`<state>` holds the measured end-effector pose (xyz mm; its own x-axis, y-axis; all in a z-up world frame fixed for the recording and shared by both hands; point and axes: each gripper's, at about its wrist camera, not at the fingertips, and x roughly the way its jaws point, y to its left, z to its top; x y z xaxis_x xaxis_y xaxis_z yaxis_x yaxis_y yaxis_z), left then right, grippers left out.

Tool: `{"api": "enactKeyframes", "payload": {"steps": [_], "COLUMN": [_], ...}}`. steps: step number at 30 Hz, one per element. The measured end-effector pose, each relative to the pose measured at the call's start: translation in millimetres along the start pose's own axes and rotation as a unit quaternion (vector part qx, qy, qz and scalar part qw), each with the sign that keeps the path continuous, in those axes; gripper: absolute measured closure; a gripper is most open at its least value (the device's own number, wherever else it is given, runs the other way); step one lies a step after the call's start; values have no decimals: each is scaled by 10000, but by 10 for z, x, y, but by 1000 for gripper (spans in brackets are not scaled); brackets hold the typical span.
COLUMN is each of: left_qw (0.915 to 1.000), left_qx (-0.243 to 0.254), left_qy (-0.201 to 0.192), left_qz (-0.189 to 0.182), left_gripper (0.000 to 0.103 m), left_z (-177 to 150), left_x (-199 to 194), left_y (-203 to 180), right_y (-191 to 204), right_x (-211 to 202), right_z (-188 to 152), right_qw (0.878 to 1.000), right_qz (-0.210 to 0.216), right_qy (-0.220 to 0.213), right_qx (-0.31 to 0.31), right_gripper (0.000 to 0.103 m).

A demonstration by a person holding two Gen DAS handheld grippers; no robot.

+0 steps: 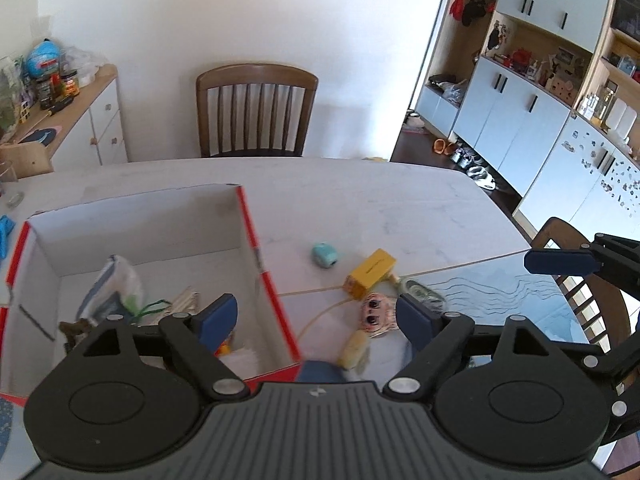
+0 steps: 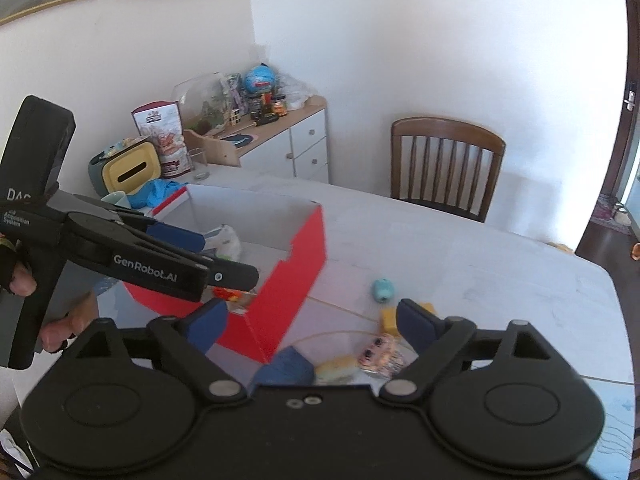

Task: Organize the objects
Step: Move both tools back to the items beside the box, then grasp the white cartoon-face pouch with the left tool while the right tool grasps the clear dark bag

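Both the left gripper and right gripper gape wide, holding nothing. The red-and-white box sits left of the scattered toys.

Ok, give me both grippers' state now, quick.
Left gripper: open, nothing between its fingers.
Right gripper: open, holding nothing.
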<state>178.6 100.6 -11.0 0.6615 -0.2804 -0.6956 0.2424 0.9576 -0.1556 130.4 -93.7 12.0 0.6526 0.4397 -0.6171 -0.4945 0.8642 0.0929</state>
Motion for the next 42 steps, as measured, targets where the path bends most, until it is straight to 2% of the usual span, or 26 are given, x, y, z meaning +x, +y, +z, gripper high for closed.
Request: {"api": "enactKeyframes", "payload": {"steps": [2, 10, 17, 24, 27, 34, 39, 42], "left_qw": [10000, 9992, 9992, 9986, 9973, 9950, 9955, 9954], "left_qx": [63, 349, 338, 503, 694, 887, 845, 836], "left_qy": [-40, -122, 35, 170, 192, 349, 350, 444], "left_qz": [-23, -119, -227, 1, 174, 285, 249, 178], "left_gripper": [16, 0, 0, 0, 0, 0, 0, 1], "left_z": [-10, -99, -237, -348, -401, -477, -452, -453], "left_x": [47, 261, 557, 930, 1079, 1354, 1487, 1572], "left_y": [-108, -493, -701, -822, -859, -831, -796, -784], "right_y": [-105, -599, -982, -1262, -1321, -1317, -1315, -1266], "right_x": [-36, -136, -77, 105, 173, 427, 613, 712], "right_z": [-48, -310, -536, -686, -695, -737, -747, -777], "right_qw": [10000, 9996, 9990, 9974, 9973, 9962, 9947, 9930], "right_qz": [-19, -104, -187, -268, -211, 76, 271, 388], "right_qy": [-4, 92, 270, 506, 539, 855, 980, 1051], "right_qx": [40, 253, 312, 440, 446, -157, -163, -382], "right_gripper": [10, 8, 10, 15, 17, 26, 30, 33]}}
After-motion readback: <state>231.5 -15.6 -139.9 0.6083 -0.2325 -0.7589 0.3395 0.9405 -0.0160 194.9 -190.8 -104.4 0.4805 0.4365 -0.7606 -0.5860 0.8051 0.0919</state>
